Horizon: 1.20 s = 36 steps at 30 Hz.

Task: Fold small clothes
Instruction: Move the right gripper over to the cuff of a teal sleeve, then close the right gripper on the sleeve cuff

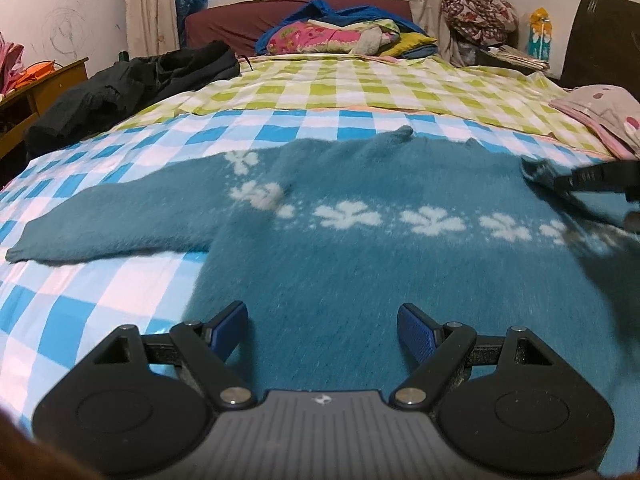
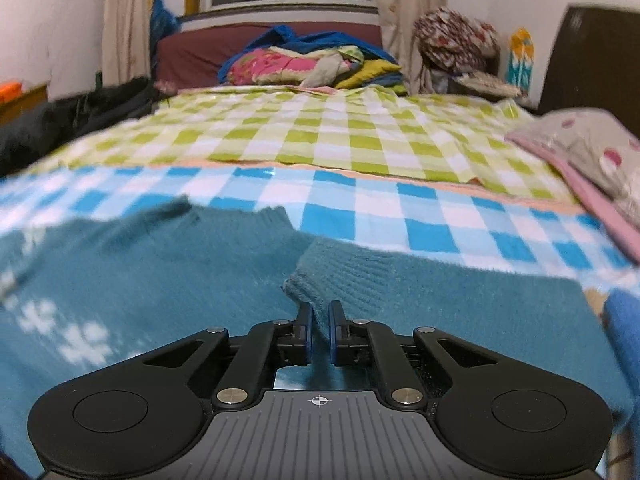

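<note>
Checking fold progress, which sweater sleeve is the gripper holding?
The right sleeve, its ribbed cuff pinched in the right gripper and lifted over the sweater body. The left sleeve lies flat, outstretched, untouched.

Left gripper [image 1: 322, 322] agape, right gripper [image 2: 319, 314] seemingly clamped

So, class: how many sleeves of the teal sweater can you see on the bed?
2. The left sleeve lies flat, stretched out over the blue checked sheet. The right sleeve is pinched at its cuff in the right claw.

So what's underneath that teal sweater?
The teal sweater lies on a blue-and-white checked sheet, which shows all around it. Anything directly beneath the knit is covered and cannot be seen.
</note>
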Each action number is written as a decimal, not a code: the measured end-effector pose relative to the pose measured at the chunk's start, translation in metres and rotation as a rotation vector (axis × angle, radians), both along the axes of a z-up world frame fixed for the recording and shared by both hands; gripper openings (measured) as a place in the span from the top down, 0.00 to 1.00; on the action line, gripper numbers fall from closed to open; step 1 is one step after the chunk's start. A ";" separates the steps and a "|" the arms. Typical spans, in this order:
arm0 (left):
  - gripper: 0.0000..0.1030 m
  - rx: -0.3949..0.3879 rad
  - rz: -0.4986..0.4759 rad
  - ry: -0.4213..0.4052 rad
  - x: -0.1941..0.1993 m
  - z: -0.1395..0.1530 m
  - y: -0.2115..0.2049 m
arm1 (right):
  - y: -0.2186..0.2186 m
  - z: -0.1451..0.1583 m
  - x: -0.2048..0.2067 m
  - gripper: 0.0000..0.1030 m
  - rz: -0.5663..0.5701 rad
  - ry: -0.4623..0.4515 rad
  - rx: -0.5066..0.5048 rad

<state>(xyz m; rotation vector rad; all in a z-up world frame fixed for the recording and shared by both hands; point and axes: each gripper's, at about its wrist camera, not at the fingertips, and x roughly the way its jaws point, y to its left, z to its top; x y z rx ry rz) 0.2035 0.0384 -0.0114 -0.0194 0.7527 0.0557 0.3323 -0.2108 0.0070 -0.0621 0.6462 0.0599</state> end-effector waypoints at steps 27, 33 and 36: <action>0.16 -0.050 0.018 -0.007 -0.035 0.004 0.057 | 0.163 0.006 0.001 0.93 0.144 0.094 0.405; 0.16 -0.058 0.020 -0.009 -0.035 0.003 0.061 | 0.171 -0.010 0.006 0.93 0.126 0.131 0.395; 0.16 -0.058 0.021 -0.010 -0.034 0.002 0.062 | 0.174 -0.019 0.007 0.91 0.136 0.143 0.381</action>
